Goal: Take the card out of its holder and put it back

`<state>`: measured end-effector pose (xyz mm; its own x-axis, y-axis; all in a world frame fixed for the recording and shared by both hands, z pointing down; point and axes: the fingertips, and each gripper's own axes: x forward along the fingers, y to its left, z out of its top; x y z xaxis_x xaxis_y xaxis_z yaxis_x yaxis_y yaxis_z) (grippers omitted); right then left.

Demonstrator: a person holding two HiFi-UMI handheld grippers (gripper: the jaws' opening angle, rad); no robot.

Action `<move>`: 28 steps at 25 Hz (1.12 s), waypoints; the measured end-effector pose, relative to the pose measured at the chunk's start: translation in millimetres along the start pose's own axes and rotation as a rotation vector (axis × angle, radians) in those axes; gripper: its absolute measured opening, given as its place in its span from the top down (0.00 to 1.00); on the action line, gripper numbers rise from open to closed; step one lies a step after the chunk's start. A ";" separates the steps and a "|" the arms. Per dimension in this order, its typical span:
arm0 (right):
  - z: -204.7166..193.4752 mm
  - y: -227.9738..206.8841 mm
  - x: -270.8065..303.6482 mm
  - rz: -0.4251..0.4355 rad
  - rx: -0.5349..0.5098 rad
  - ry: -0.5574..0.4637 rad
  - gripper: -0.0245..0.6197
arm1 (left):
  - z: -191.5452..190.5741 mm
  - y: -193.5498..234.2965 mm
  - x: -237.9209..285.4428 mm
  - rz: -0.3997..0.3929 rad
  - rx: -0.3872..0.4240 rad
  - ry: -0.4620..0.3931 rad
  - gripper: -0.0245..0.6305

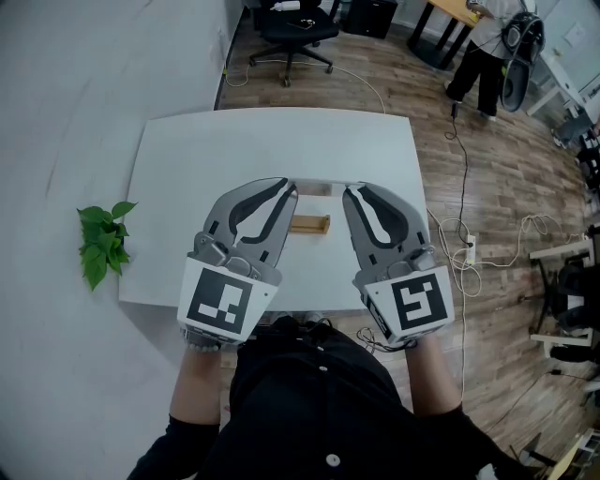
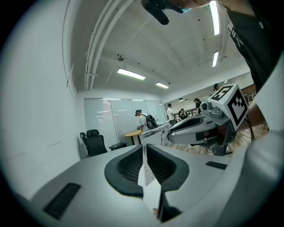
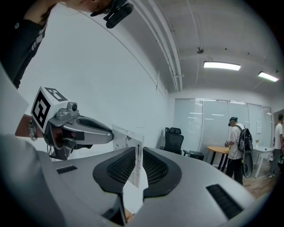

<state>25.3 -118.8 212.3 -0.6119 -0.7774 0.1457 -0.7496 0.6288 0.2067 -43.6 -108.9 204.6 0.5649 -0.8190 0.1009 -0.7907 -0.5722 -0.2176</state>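
- White card is out of its holder, up in the air above the worktop, stretched between both grippers.
- Left gripper is closed on the card's left end. In the left gripper view the card stands edge-on, pinched between the dark ribbed pads of the gripper.
- Right gripper is closed on the card's right end. In the right gripper view the same card sits upright, clamped between the pads of the gripper, and print is visible on its face.
- Both grippers point roughly level, tips facing each other across the card. Each shows in the other's view: right gripper, left gripper.
- Wooden holder lies on the worktop between the two grippers, near the front edge. It shows just below the card in the head view, not touching it.
- Worktop is white and carries only the holder.
- Green plant sits off the worktop's left edge, against the white wall.
- Black office chair stands beyond the far edge on the wood floor.
- Person stands at the top right, and a cable trails across the floor.
- Person holding the grippers wears a dark top.
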 end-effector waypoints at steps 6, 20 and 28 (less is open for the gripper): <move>-10.1 -3.5 -1.3 -0.023 0.006 0.084 0.83 | -2.9 0.6 0.3 -0.002 -0.024 0.004 0.90; -33.7 -2.2 9.8 0.019 0.030 0.071 0.84 | -32.6 -3.0 14.0 -0.038 -0.049 0.057 0.90; -57.0 -2.9 16.5 0.034 0.051 0.108 0.84 | -55.1 -7.6 23.3 -0.063 -0.052 0.089 0.90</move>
<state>31.7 -134.5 269.2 -0.6086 -0.7512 0.2557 -0.7425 0.6528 0.1505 -37.5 -126.0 262.2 0.5927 -0.7804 0.1991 -0.7667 -0.6224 -0.1574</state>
